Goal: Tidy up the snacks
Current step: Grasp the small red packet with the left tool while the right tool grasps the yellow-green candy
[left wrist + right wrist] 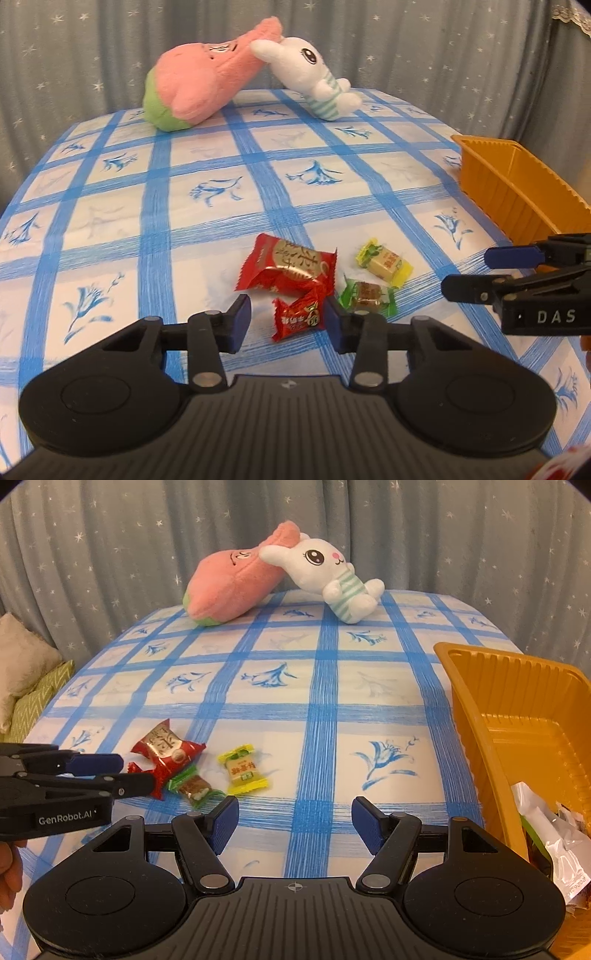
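From the left wrist view we see the left gripper [287, 322] low over the checked tablecloth [207, 229], its jaws partly parted around a small red packet [298, 318]; the right pad appears to touch the wrapper, the left pad stands clear of it, so nothing is clamped; a large red packet [290, 267] lies just behind, overlapping the small one, with a green-wrapped sweet [367, 294] and a yellow-wrapped sweet [384, 261] to the right; the right gripper [469, 271] enters from the right edge, its fingers spread, and only one corner of the orange tray [517, 192] shows. From the right wrist view we see the right gripper [293, 825] wide open and empty over bare cloth; here the tray's [476, 701] interior is visible, holding pale wrapped snacks [550, 834] cut off by the frame; the left gripper [110, 773] hides the small red packet; a pink plush [229, 587] and white rabbit plush [332, 576] lean together at the far edge before a grey starred curtain [461, 535].
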Available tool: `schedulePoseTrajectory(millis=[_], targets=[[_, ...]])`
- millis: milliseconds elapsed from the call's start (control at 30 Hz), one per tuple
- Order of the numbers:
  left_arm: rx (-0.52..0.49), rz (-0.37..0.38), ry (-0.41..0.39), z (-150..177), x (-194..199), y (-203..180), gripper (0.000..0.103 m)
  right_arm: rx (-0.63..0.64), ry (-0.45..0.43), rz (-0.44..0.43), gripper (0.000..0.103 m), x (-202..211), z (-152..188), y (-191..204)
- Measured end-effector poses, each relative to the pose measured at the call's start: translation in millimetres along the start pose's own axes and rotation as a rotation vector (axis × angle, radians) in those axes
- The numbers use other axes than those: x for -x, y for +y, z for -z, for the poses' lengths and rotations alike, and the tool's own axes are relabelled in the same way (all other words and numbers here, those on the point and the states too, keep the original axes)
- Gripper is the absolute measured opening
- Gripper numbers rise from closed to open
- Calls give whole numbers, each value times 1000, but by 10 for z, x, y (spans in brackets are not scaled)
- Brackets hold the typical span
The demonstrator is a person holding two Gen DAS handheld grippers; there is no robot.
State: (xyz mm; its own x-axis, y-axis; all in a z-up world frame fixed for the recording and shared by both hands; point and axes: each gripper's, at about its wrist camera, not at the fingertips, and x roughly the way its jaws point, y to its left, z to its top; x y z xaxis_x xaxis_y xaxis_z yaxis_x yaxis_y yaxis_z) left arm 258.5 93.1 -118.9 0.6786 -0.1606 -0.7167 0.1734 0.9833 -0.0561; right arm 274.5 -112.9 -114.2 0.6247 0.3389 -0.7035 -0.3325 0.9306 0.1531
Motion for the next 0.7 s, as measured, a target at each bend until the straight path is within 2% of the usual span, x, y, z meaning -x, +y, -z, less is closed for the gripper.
schedulePoseTrajectory(millis=[133,200,333,600,667,700], targets=[[-21,26,-2,6,-48,-9,37,-5,6,-3,68,-24,26,8],[-33,37,13,19,-74,-26,30,-9,9,-8,68,-34,34,13],[-65,44,16,31,-58,-82,27,-7,10,-14,68,-54,35,34],[-35,25,22,22,-46,-54,19,12,-2,-20,68,-118,-37,28],[-27,17,26,21,-48,-35,19,23,-9,-27,64,-152,-64,43],[-23,19,26,21,-46,-24,19,31,-8,-34,54,-179,-82,53]])
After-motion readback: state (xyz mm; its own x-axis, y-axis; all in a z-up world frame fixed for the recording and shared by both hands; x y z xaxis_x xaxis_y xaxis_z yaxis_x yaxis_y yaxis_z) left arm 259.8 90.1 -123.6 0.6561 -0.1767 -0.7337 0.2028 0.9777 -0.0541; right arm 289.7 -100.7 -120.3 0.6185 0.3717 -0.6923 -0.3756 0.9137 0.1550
